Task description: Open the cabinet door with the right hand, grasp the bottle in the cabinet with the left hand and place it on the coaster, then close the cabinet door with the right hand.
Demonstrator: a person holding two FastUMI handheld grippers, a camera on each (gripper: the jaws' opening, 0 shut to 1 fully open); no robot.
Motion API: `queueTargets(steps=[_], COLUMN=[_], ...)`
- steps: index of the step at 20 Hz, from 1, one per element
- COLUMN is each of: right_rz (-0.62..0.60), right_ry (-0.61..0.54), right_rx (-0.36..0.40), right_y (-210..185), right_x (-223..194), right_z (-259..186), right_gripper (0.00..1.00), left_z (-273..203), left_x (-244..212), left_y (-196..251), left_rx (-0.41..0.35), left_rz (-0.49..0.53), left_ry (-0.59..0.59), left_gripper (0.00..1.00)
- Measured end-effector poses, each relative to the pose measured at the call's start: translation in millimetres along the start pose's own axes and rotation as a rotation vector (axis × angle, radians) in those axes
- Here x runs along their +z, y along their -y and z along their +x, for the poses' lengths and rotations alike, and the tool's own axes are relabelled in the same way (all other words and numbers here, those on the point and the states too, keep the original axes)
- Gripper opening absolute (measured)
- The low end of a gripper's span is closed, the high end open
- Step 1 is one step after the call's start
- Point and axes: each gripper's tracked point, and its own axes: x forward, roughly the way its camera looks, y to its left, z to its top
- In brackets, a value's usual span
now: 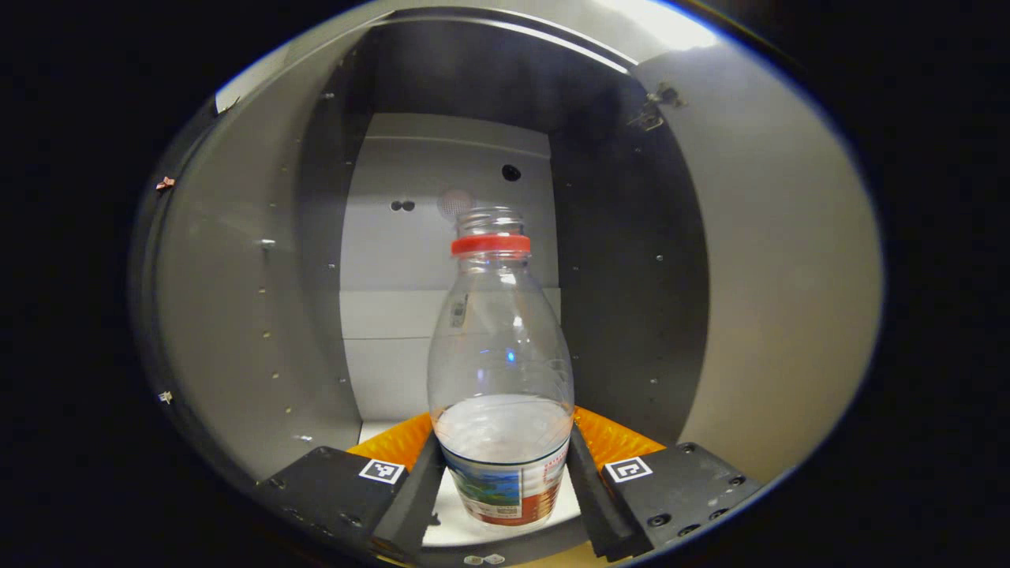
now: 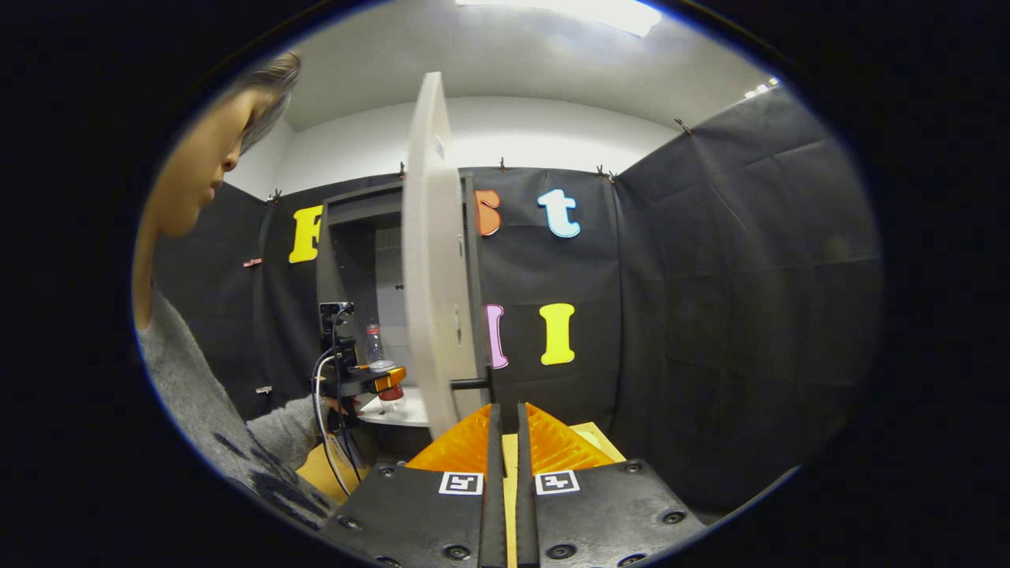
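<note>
The upright bottle point(image 1: 500, 371) stands on the cabinet point(image 1: 237, 315) floor squarely between the left claw's point(image 1: 502, 465) fingers, which flank its base, contact unclear, while the right claw point(image 2: 503, 442) sits clenched, empty, beside the open door point(image 2: 430, 260).

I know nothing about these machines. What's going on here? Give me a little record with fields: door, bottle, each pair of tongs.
cabinet door: swung open, seen edge-on in the right gripper view
bottle: upright inside the cabinet, clear, red neck ring, no cap, a little liquid at the bottom
left tongs: fingers on both sides of the bottle's lower part; firm contact cannot be told
right tongs: nearly closed, holding nothing, just short of the door's handle
person: leaning in at the left
</note>
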Motion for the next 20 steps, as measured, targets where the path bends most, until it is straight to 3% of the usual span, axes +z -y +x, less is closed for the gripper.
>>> queueTargets(steps=[6, 9, 14, 18, 20], right_rz=[-0.017, -0.066, -0.001, 0.021, 0.057], right_ry=[0.007, 0.014, 0.045, 0.088, 0.078], right_rx=[0.146, 0.190, 0.273, 0.255, 0.246], right_y=[-94, -134, -198, -212, -214], right_x=[-10, -23, -45, -52, -62], right_z=[-9, 18, 60, 93, 110], right_gripper=[0.10, 0.09, 0.08, 0.20, 0.31], left_z=[-103, -154, -216, -244, -253], left_x=[-10, -19, -43, -64, -76], left_y=[-17, -28, -42, -45, -43], left_rx=[-0.021, -0.011, 0.012, 0.032, 0.035], left_rz=[0.004, -0.014, -0.020, -0.017, -0.038], left_ry=[0.007, -0.001, -0.020, -0.011, -0.007], left_gripper=[0.77, 0.78, 0.77, 0.77, 0.77])
